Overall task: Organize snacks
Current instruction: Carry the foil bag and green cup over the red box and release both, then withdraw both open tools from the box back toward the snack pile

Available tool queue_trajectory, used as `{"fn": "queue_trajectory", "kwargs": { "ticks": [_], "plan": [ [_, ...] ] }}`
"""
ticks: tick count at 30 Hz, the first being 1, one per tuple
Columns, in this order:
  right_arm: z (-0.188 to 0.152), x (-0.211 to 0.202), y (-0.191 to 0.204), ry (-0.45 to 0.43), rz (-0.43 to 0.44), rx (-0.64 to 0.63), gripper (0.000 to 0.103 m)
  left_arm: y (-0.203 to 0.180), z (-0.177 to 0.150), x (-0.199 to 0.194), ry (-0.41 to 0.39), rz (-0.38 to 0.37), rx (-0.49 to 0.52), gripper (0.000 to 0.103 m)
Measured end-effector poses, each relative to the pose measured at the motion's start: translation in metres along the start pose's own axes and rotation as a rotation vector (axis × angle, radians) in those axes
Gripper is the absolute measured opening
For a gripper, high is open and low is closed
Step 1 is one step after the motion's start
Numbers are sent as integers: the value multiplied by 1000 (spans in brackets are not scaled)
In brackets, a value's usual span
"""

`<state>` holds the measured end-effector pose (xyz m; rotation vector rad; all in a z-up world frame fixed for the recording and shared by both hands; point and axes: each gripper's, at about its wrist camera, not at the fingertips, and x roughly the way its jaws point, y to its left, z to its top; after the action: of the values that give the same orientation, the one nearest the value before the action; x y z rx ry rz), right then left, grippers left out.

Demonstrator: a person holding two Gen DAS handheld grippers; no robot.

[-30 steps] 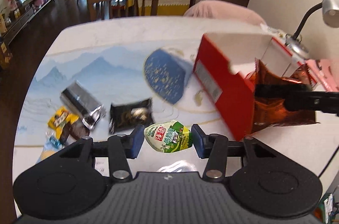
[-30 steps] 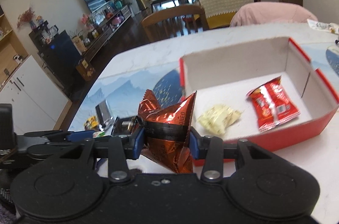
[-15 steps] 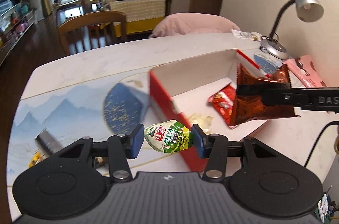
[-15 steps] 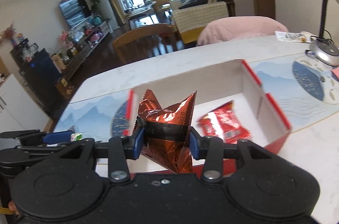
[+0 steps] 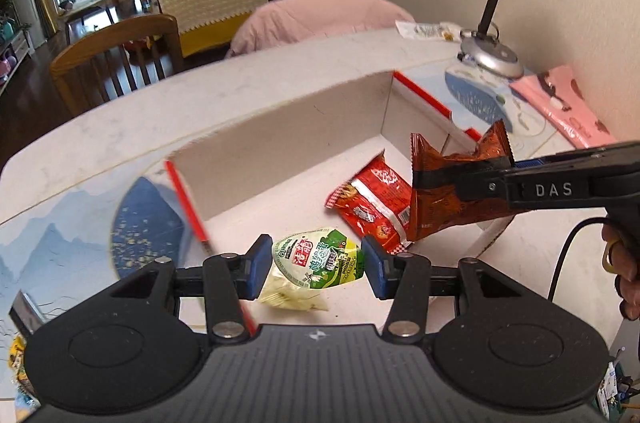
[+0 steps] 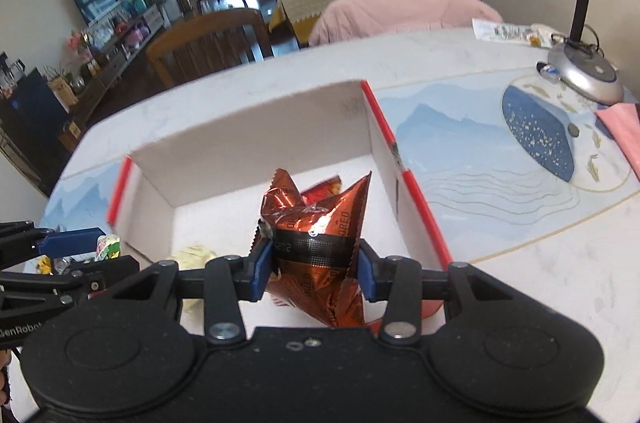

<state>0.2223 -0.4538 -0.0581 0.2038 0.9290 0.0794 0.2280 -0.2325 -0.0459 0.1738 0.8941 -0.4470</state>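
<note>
- The left gripper point(image 5: 318, 265) has its blue pads pressed on either end of a small green-and-white snack packet point(image 5: 318, 264), jaws part way in, with the packet hanging above the near end of the red box point(image 5: 280, 139).
- The right gripper point(image 6: 316, 265) is clamped narrowly on a crinkled copper-red foil packet point(image 6: 318, 223) (the wrapper bunches up above and below the pads), and it too hangs over the inside of the box.
- From the left wrist view the foil packet shows at the right side of the box, pinched by the other gripper, with a person's fingers point(image 5: 626, 275) wrapped on its handle.
- On the white floor of the box lie a red snack bag point(image 5: 374, 205) and a pale yellow packet point(image 5: 290, 293), the yellow one directly under the green-and-white packet.
- The box sits open-topped on a blue-patterned table mat point(image 6: 472, 159), on a pale table point(image 5: 248, 83).
- A desk lamp point(image 5: 492, 55) stands at the far right of the table, well apart from the box; a pink sheet point(image 5: 560, 107) lies just beside its base.
</note>
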Motion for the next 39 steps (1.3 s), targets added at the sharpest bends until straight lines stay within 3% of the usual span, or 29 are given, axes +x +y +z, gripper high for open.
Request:
{"fn": "queue_trajectory", "kwargs": {
  "ticks": [6, 18, 23, 26, 39],
  "plan": [
    [6, 24, -3, 72, 11, -36, 42, -5, 5, 36, 91, 18, -23, 48],
    [2, 44, 10, 147, 22, -124, 43, -13, 0, 73, 196, 77, -9, 49],
    [3, 50, 5, 167, 40, -115, 43, -10, 0, 70, 191, 58, -35, 49],
    [4, 46, 3, 155, 60, -117, 44, -8, -1, 65, 178, 50, -69, 61],
    [2, 8, -6, 79, 104, -107, 47, -5, -7, 18, 81, 26, -154, 61]
  ]
}}
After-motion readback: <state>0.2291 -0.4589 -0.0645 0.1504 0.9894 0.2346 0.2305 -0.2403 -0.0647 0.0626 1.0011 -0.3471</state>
